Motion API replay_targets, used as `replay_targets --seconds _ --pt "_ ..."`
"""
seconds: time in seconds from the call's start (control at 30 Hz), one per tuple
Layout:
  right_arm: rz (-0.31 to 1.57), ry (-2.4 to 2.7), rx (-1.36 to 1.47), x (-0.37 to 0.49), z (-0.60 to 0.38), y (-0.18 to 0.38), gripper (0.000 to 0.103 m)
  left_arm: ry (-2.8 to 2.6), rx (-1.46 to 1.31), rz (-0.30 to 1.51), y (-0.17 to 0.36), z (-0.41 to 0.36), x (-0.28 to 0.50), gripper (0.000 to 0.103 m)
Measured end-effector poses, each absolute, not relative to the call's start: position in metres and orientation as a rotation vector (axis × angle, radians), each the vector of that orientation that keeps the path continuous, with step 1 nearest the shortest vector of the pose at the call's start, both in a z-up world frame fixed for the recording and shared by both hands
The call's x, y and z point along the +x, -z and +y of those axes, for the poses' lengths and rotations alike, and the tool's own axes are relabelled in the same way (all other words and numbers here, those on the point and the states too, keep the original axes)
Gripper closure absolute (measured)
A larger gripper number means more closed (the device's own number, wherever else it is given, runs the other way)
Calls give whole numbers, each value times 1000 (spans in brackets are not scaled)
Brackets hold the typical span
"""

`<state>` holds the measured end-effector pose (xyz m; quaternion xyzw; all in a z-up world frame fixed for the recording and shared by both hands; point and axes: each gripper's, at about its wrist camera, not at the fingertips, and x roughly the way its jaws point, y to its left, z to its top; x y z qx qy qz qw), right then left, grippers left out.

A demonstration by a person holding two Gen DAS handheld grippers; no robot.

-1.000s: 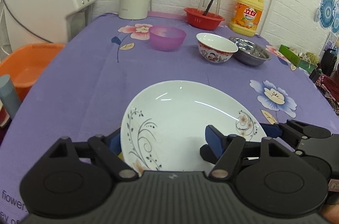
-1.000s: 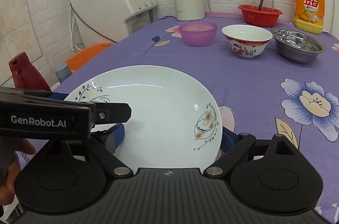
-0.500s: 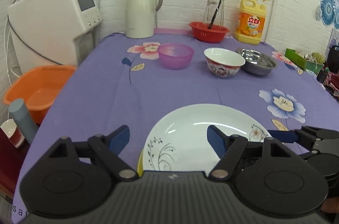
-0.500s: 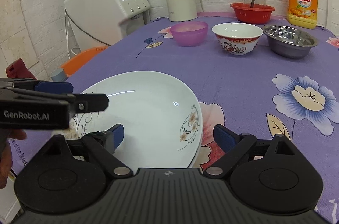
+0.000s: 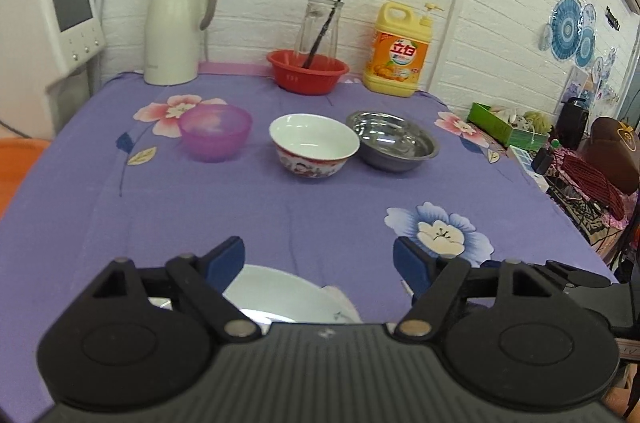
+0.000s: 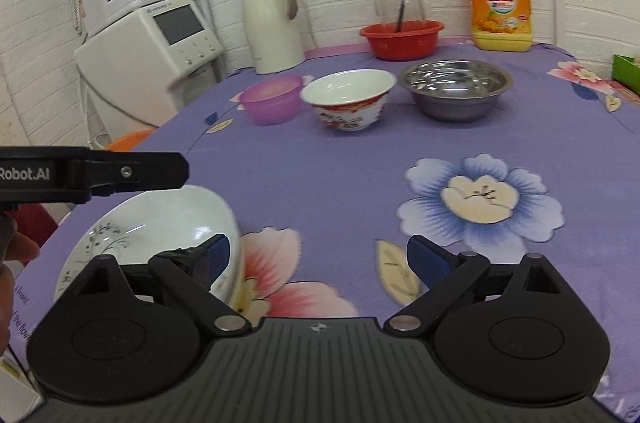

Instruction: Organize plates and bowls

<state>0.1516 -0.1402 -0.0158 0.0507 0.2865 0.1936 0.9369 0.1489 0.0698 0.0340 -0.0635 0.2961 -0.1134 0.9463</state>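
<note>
A white plate with a floral print point(image 6: 160, 223) lies on the purple tablecloth near the front edge; in the left wrist view point(image 5: 280, 297) only its far rim shows. My left gripper point(image 5: 320, 259) is open and empty above the plate. My right gripper point(image 6: 318, 259) is open and empty, to the plate's right. Farther back stand a purple plastic bowl point(image 5: 215, 131), a white bowl with a red pattern point(image 5: 314, 145) and a steel bowl point(image 5: 392, 141) in a row.
At the back wall stand a white thermos jug point(image 5: 176, 27), a red basin point(image 5: 307, 71) with a glass jar in it, and a yellow detergent bottle point(image 5: 400, 51). A white appliance point(image 6: 152, 59) stands left of the table. A green box point(image 5: 506, 123) sits at the right edge.
Both grippers have let go of the plate, opened and pulled up and back. The plate now lies on the cloth, low in both views.
</note>
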Motion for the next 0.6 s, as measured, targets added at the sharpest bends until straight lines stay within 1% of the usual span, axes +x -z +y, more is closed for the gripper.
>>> replay_targets --seconds 0.2,0.4,0.6 --pt "585 -289 113 183 -195 10 0 313 -124 662 -38 36 191 27" --pt "566 -248 126 223 -231 3 0 400 -202 750 -35 11 231 27" --pt "604 -197 125 287 -247 -4 0 370 -196 747 -37 0 258 27"
